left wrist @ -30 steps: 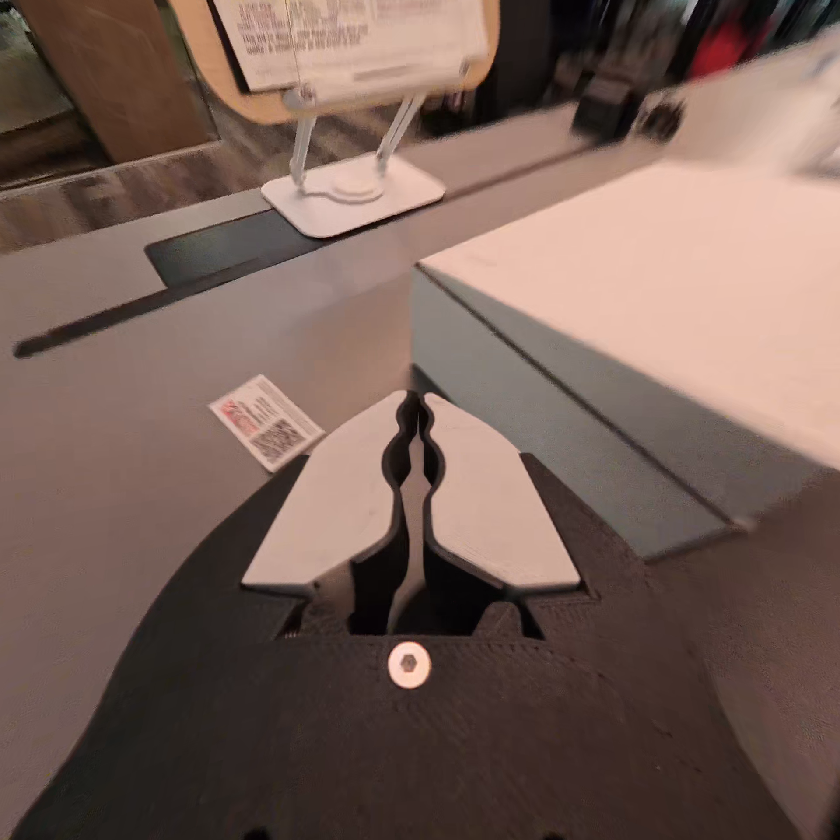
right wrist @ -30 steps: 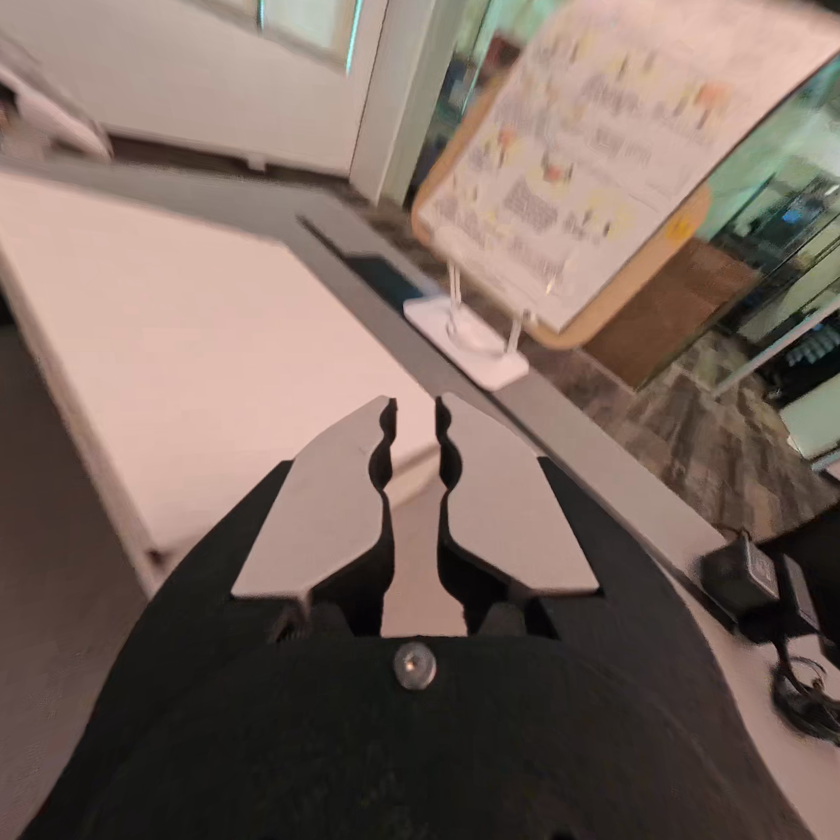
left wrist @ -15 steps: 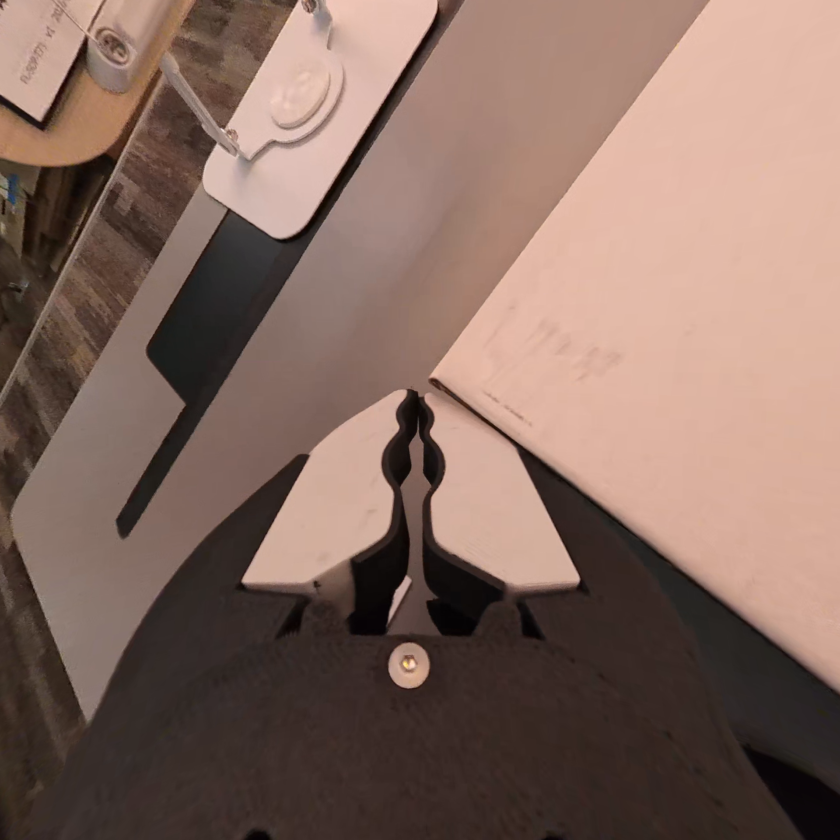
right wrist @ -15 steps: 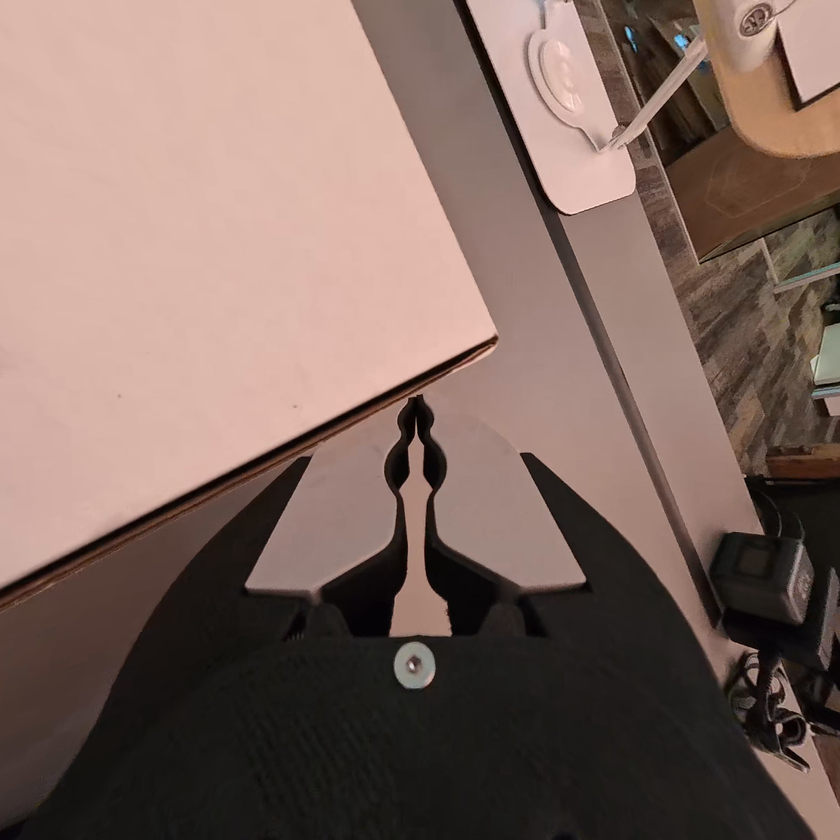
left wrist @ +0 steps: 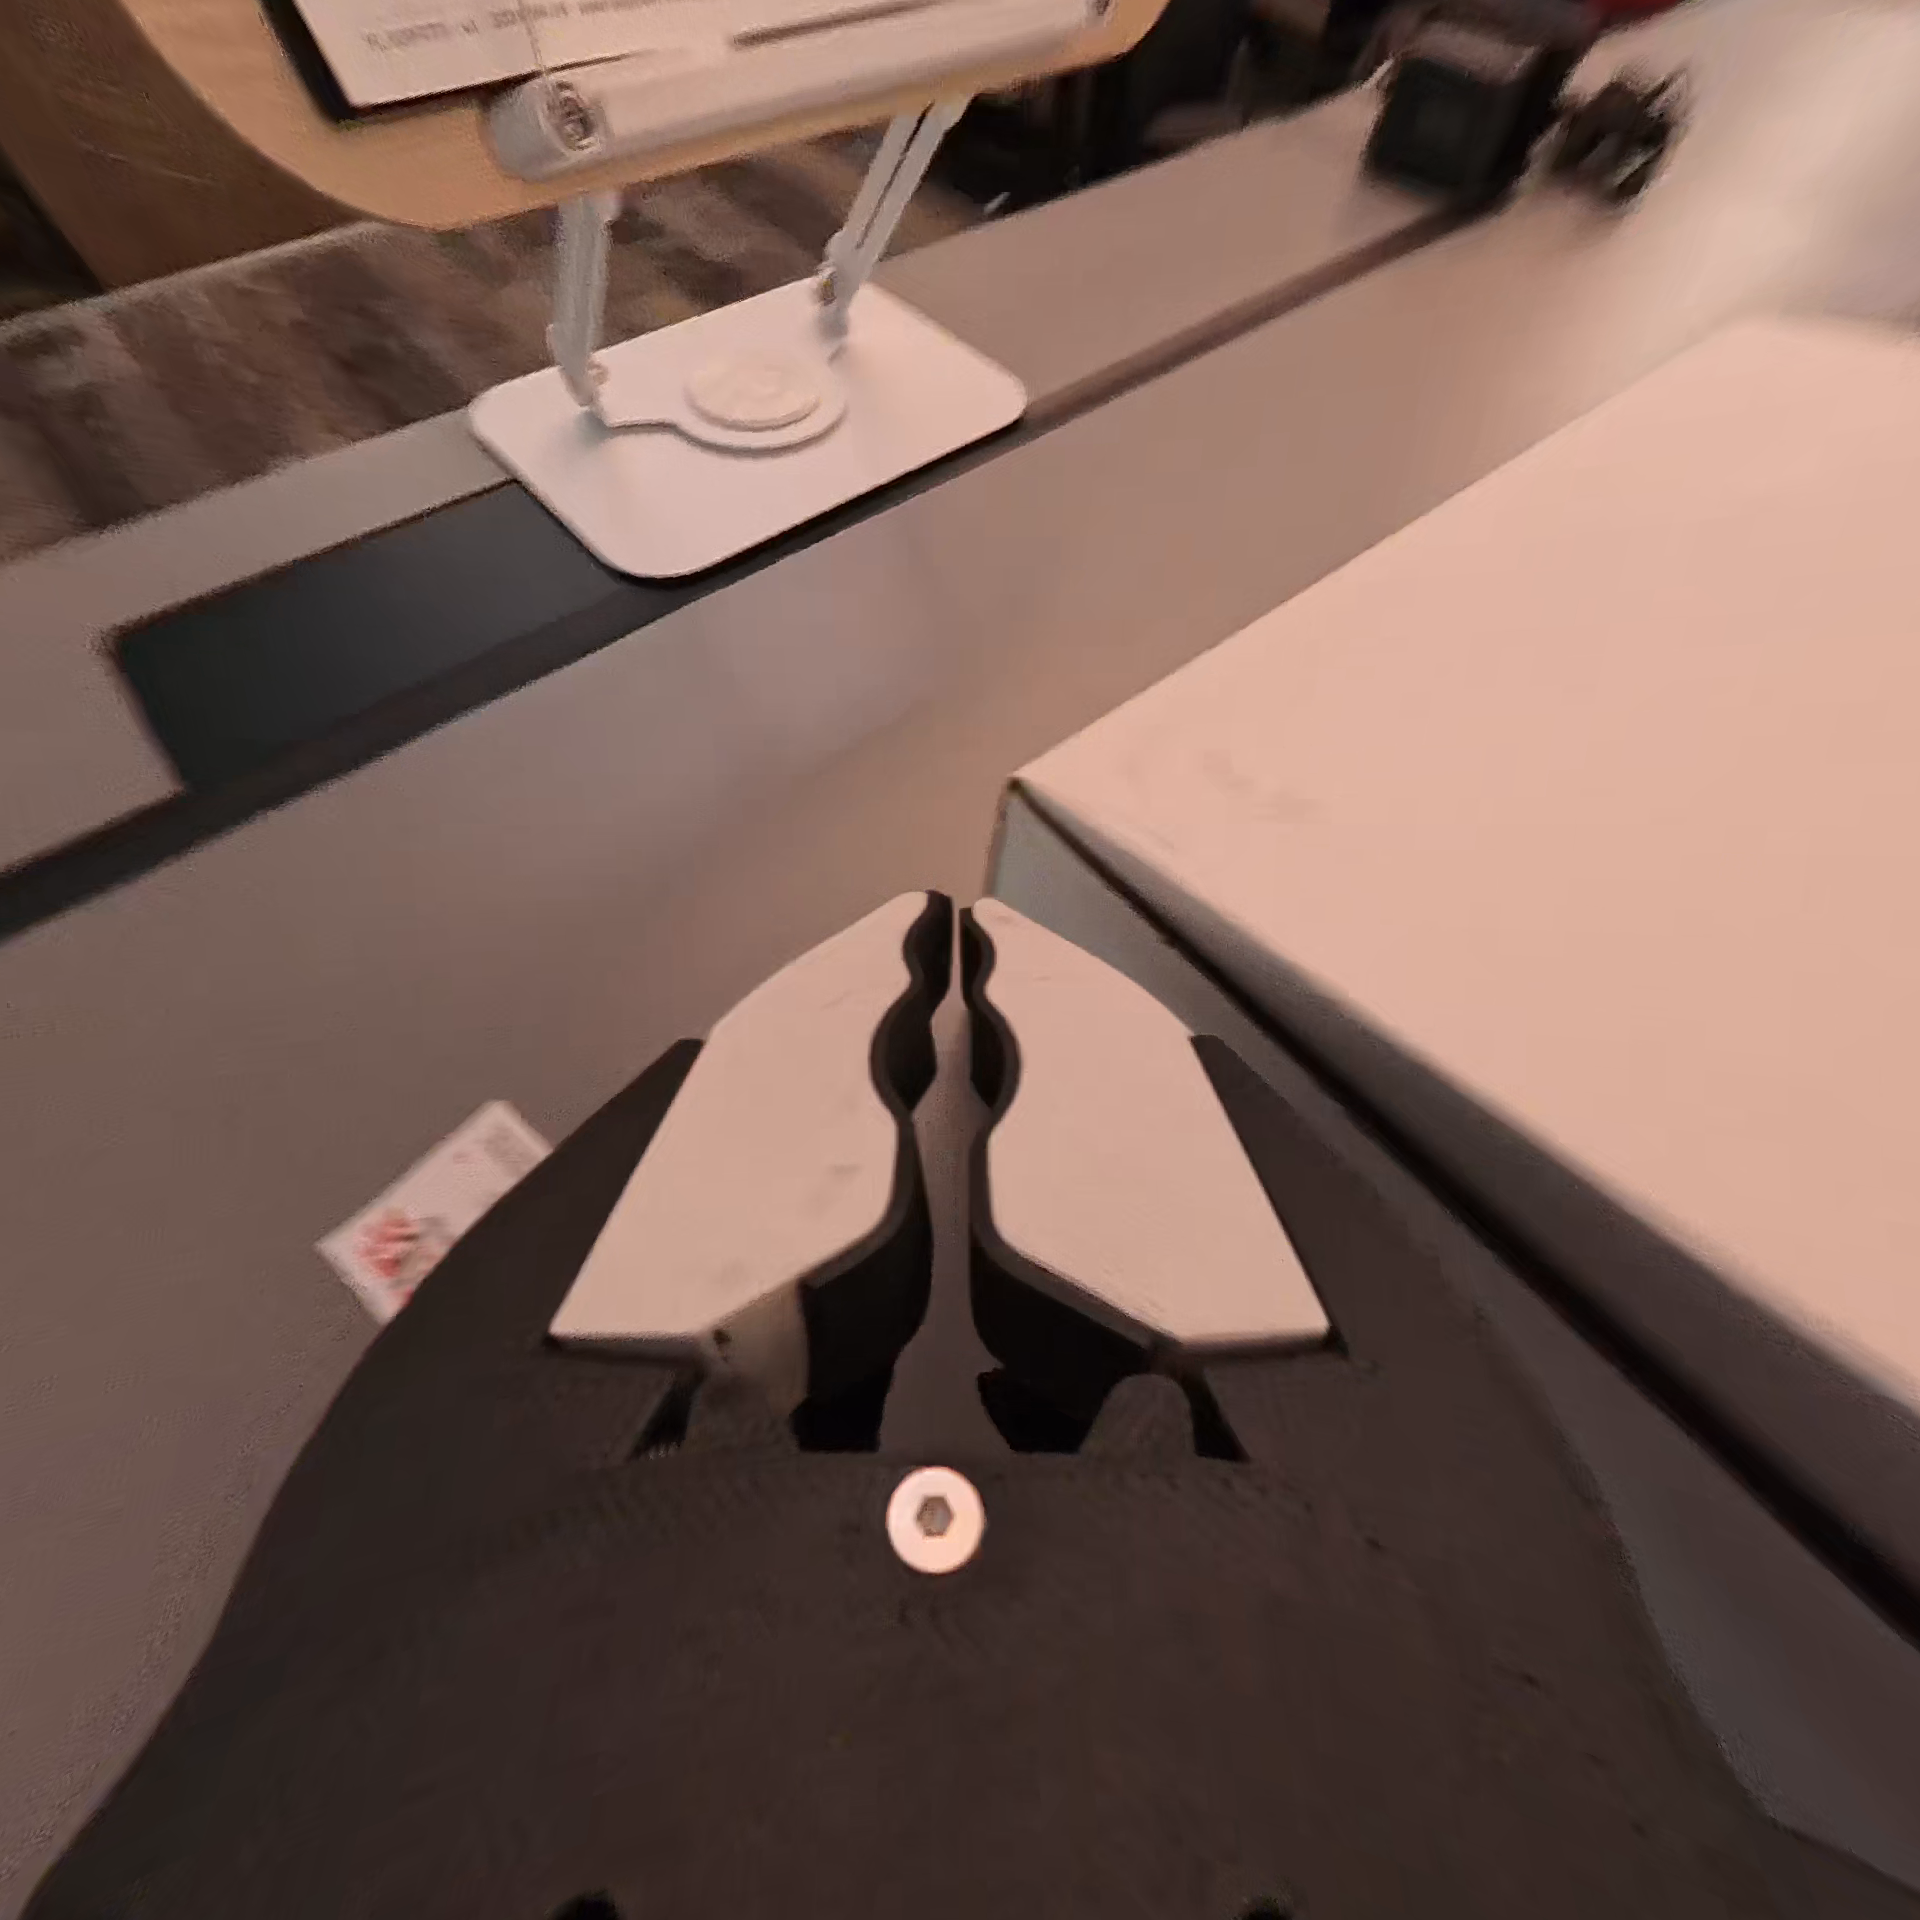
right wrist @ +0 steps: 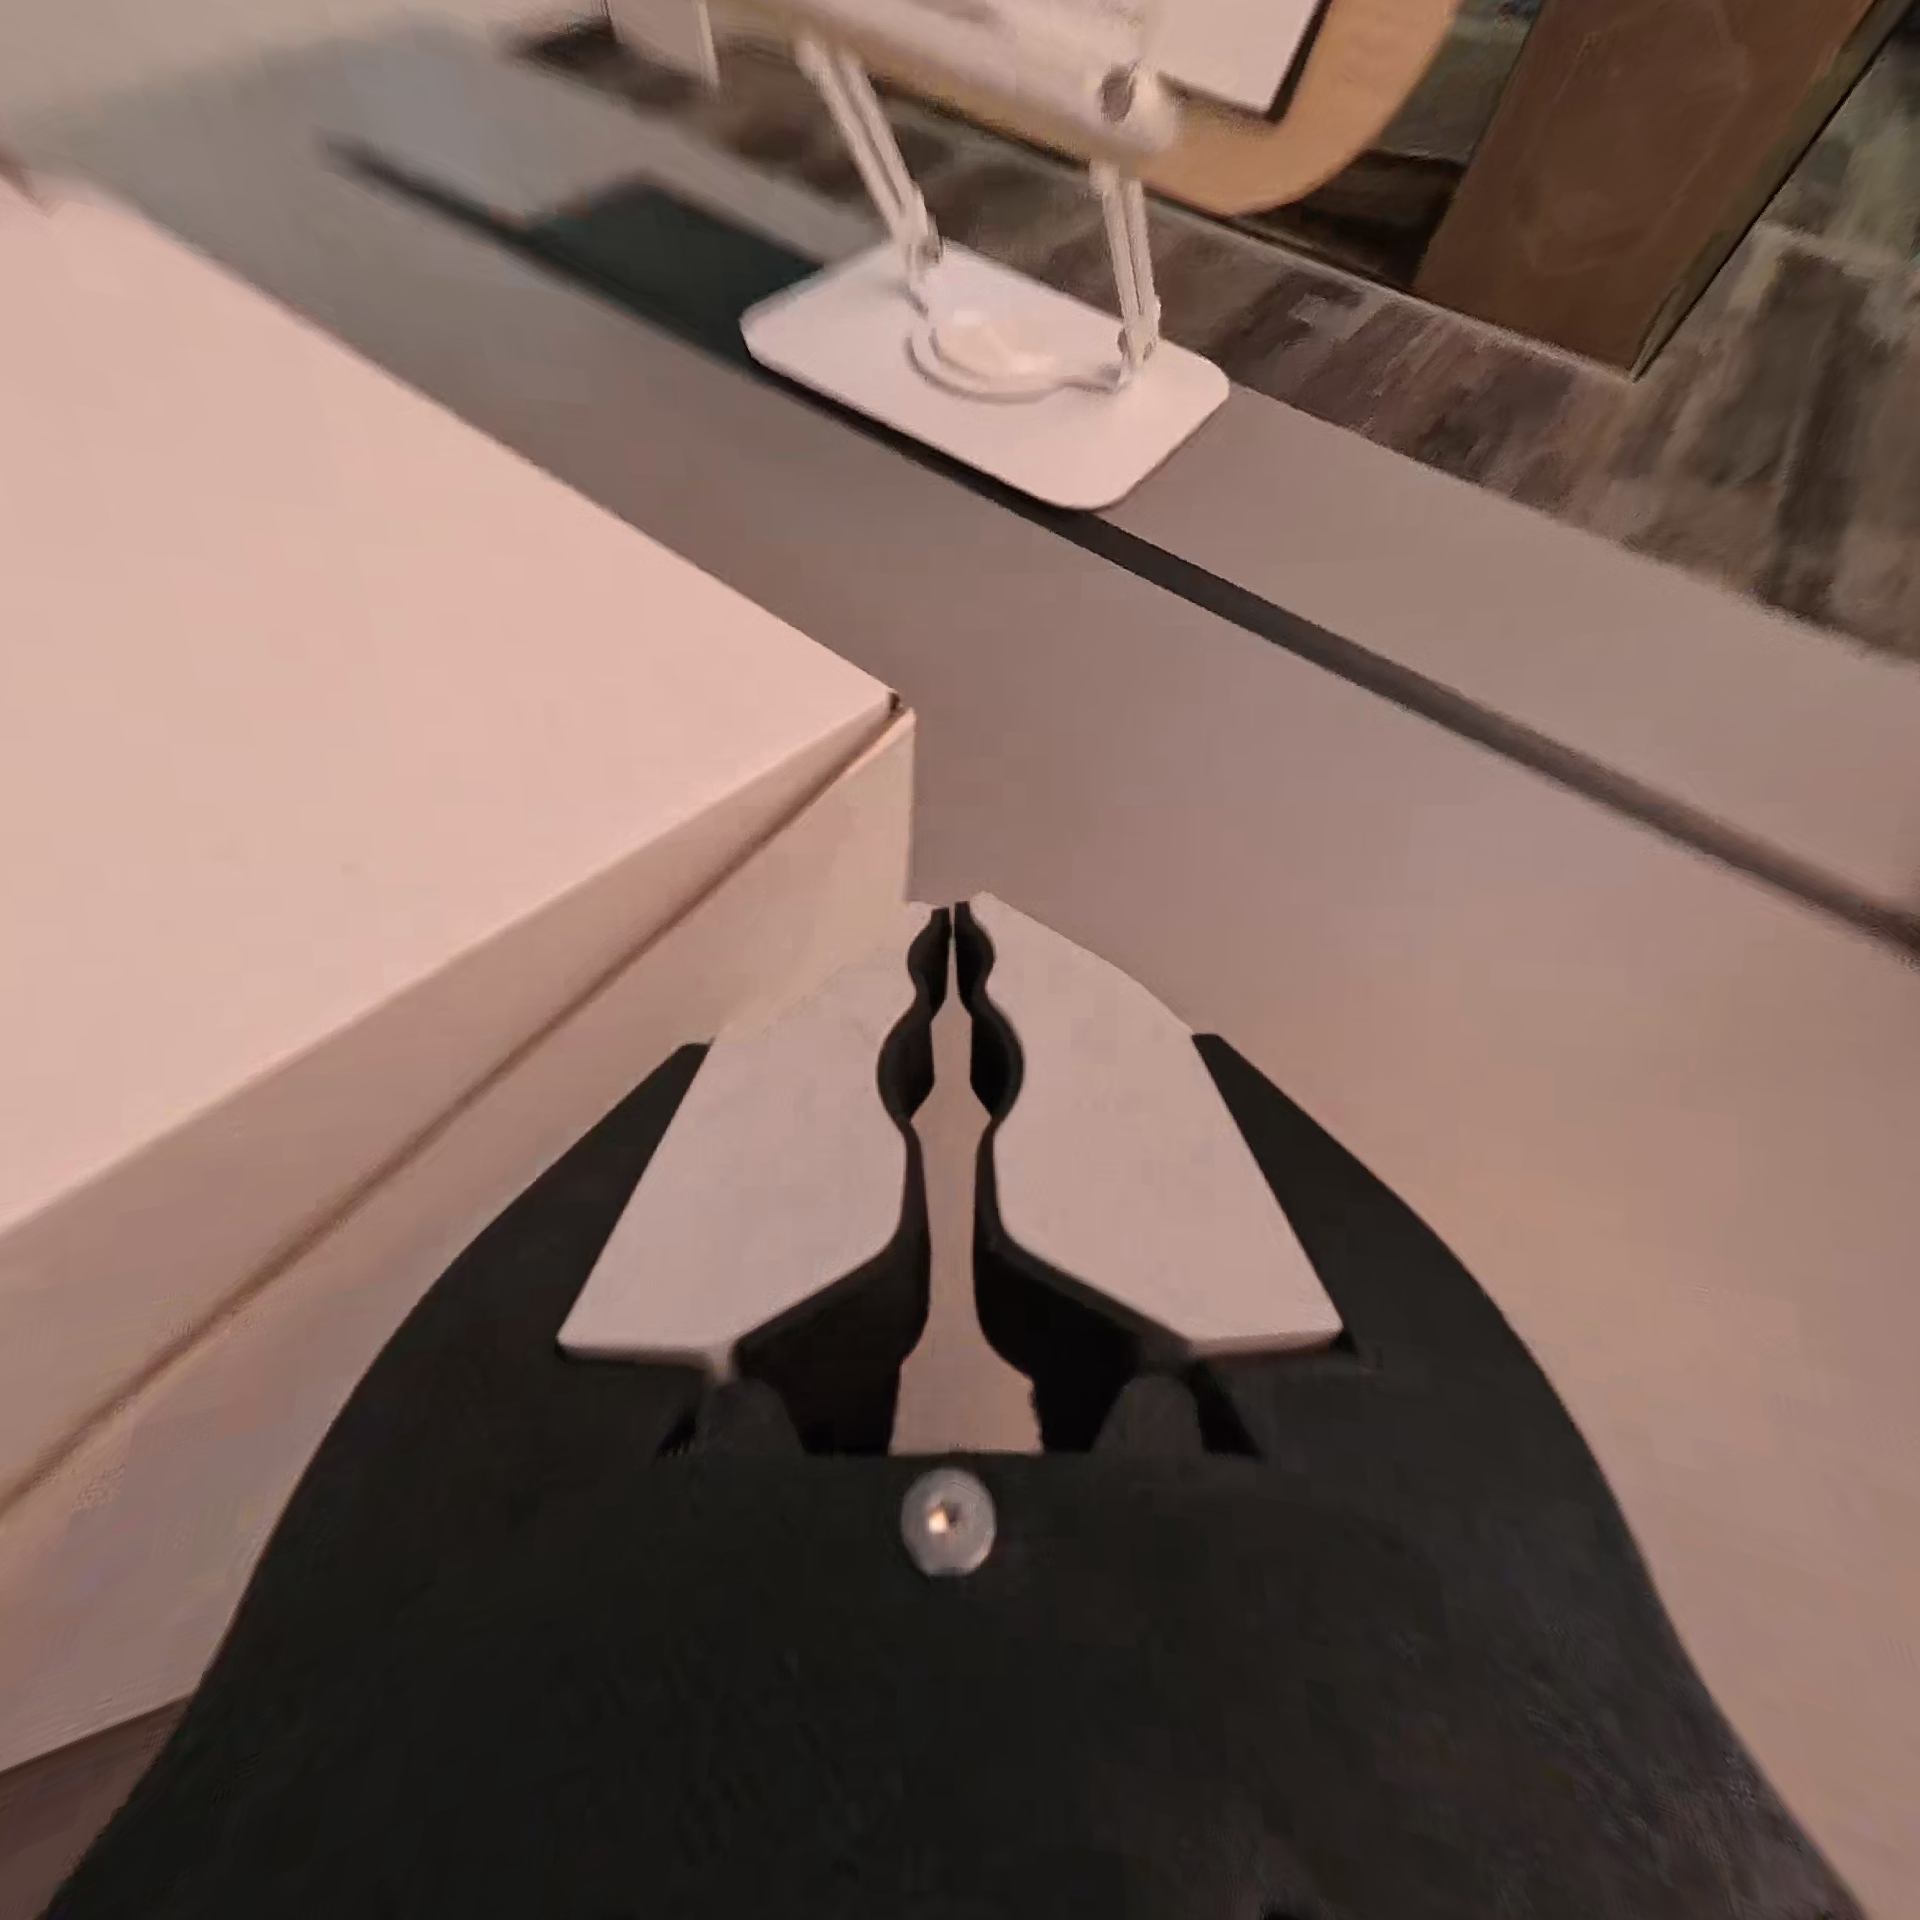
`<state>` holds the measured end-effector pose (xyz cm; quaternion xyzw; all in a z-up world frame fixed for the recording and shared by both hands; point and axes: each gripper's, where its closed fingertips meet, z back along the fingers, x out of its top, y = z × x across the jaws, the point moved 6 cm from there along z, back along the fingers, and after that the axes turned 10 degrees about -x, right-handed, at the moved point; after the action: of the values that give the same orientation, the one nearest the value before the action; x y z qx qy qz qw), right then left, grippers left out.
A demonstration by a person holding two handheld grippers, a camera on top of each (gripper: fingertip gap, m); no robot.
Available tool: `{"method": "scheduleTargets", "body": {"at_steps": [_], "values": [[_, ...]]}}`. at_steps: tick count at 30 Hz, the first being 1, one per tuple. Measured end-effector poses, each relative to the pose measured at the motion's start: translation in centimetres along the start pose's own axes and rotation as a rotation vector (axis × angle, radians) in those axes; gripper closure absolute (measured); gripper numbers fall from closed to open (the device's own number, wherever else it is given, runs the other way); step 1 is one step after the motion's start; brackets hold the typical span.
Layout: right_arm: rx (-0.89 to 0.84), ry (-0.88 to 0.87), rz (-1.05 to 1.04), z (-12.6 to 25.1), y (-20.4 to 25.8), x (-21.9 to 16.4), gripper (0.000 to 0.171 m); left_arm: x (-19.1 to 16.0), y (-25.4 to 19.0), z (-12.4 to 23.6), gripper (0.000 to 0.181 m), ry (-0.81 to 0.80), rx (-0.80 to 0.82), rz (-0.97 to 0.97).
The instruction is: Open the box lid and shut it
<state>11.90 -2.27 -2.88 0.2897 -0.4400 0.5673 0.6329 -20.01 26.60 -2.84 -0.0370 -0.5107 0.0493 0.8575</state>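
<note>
Down on the bench (left wrist: pixel 520 914) sits the box (left wrist: pixel 1558 810), its pale lid (right wrist: pixel 312 623) lying flat and shut on the base. Only parts of it show: my left wrist view cuts it off at the right edge, my right wrist view at the left edge, so I cannot see its full extent or its far side. A thin seam runs along the side wall under the lid in the right view. My left claw (left wrist: pixel 954 909) hovers just beside one near corner of the box, clenched on nothing, tips all but meeting. My right claw (right wrist: pixel 953 914) is clenched too, empty, its tips just beside the other near corner; whether they touch the wall I cannot tell. Toward the bench's far edge stands a white stand (left wrist: pixel 748 436) whose board is cropped by the top of both views. A small card (left wrist: pixel 436 1195) lies on the bench, half hidden behind my left claw's black body. Blurred dark objects (left wrist: pixel 1507 94) sit at the far right corner.
</note>
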Motion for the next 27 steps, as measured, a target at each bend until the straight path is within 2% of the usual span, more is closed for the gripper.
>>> {"method": "scheduleTargets", "body": {"at_steps": [2,4,7,8,10,12,14,18,20,24,27], "values": [[0.083,-0.053,-0.239,2.3,0.1,-0.1,0.158,0.1,-0.8,1.6,0.162,-0.071,-0.091,0.115],[0.162,-0.077,-0.433,4.2,0.2,-0.4,0.142,0.4,-1.6,3.4,0.145,-0.153,-0.186,0.231],[0.294,-0.142,-0.624,7.1,0.7,0.0,0.126,1.0,-3.5,6.4,0.124,-0.308,-0.385,0.409],[0.329,-0.137,-0.664,7.8,1.1,0.0,0.121,0.7,-4.5,7.2,0.122,-0.312,-0.428,0.428],[0.406,-0.072,-0.713,9.0,2.2,-0.6,0.099,-0.8,-6.7,7.9,0.112,-0.247,-0.432,0.409],[0.466,-0.004,-0.734,9.9,3.0,-1.6,0.093,-2.2,-8.4,8.2,0.101,-0.187,-0.411,0.4],[0.456,0.071,-0.739,10.6,3.3,-3.1,0.085,-2.9,-9.4,8.8,0.099,-0.167,-0.413,0.389],[0.504,-0.046,-0.832,13.3,3.2,-2.8,0.085,-3.6,-12.7,11.2,0.092,-0.274,-0.514,0.426],[0.481,-0.123,-0.784,14.5,3.4,-2.3,0.085,-4.7,-14.6,12.4,0.087,-0.314,-0.49,0.371],[0.347,-0.211,-0.415,15.4,6.7,-2.7,0.085,-6.9,-16.2,12.6,0.088,-0.349,-0.253,0.22],[0.331,-0.26,-0.324,14.4,9.7,-3.2,0.086,-7.5,-16.1,11.6,0.099,-0.373,-0.184,0.212]]}}
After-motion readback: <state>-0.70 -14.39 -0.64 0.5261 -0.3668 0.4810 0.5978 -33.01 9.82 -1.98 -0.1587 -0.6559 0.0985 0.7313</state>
